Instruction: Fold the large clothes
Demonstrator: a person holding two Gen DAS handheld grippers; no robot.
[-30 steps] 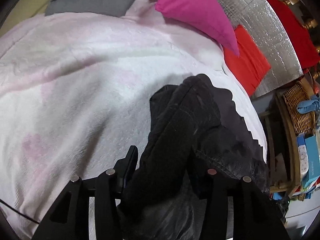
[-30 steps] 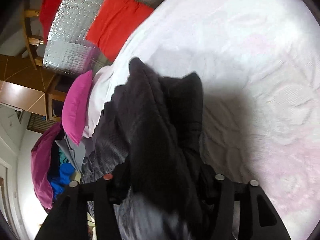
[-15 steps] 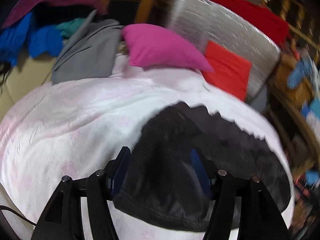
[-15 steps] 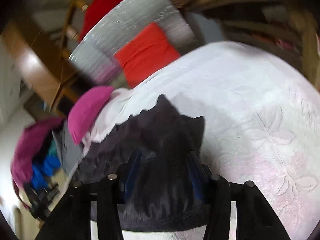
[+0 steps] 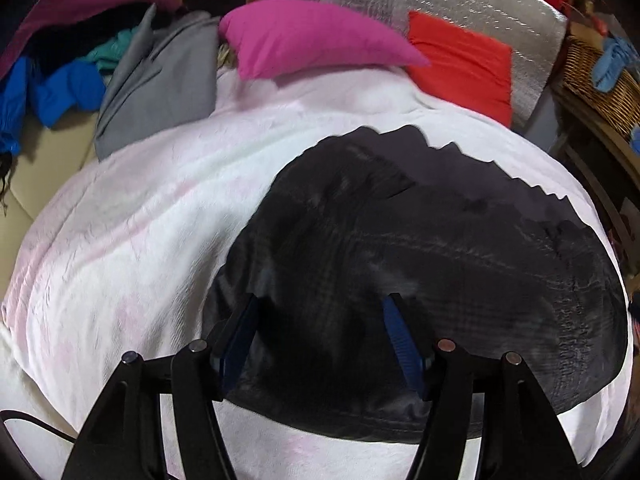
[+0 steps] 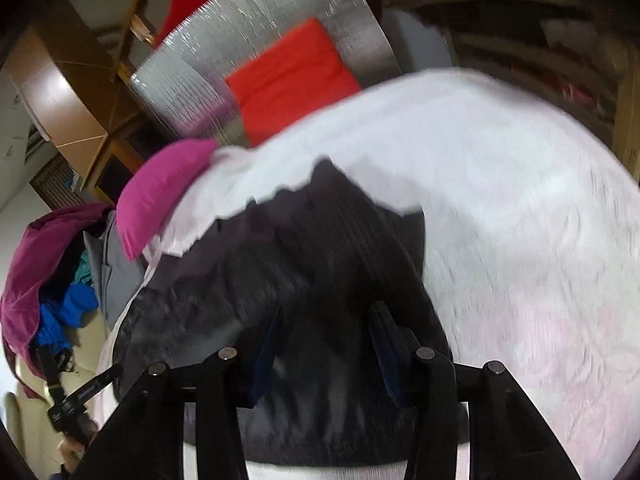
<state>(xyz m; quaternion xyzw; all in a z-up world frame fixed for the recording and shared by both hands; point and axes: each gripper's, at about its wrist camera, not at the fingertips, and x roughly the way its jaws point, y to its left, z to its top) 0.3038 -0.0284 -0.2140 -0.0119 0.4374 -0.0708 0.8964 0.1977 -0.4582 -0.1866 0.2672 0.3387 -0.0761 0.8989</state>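
Hovering with fingers spread wide, the left gripper (image 5: 322, 320) hangs over the near edge of the black garment (image 5: 420, 248), gripping nothing. Likewise the right gripper (image 6: 326, 332) gapes wide above it. That garment lies flat on the white blanket (image 5: 132, 220), pink pillow (image 5: 312, 36) and red cushion (image 5: 464, 60) beyond.

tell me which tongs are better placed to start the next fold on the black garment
Left, probably. The left tongs sit open over the broad flat spread of the black garment, its near hem just below. The right tongs are over a bunched, narrower end.
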